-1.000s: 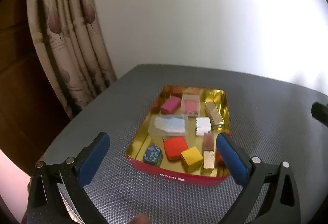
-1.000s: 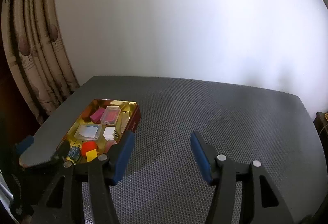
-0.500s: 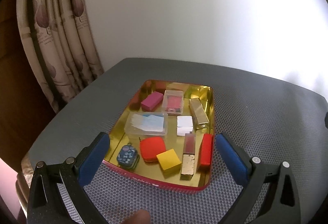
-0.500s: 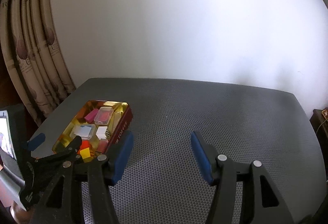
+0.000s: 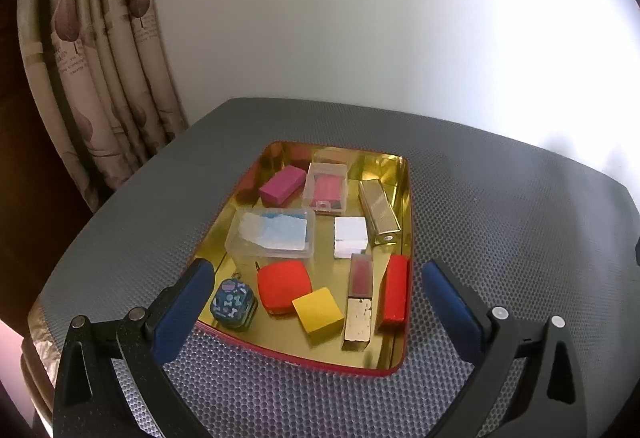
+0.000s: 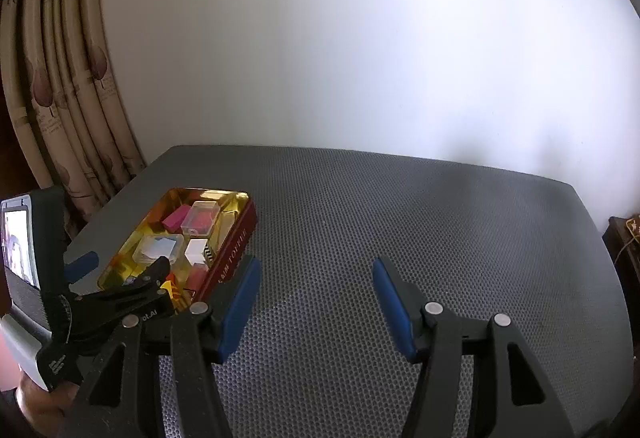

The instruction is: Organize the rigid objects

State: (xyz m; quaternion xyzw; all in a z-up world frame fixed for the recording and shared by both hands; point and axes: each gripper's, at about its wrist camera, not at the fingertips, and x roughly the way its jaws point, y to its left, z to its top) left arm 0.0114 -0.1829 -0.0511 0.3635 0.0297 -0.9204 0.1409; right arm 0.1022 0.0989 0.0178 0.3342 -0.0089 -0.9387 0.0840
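1. Grey mesh tabletop (image 5: 500, 222) against white wall; curtain (image 5: 100, 77) behind the tin's far left corner.
2. Red tin (image 5: 404, 366) lies lengthwise toward the wall, filled with blocks.
3. Left gripper (image 5: 316, 290) spread over tin's near end; right gripper (image 6: 316, 302) spread, empty, right of tin.

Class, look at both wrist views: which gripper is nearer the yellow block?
Left. The left gripper straddles the tin's near end, around the yellow block; the right gripper hangs over bare mat beside the tin.
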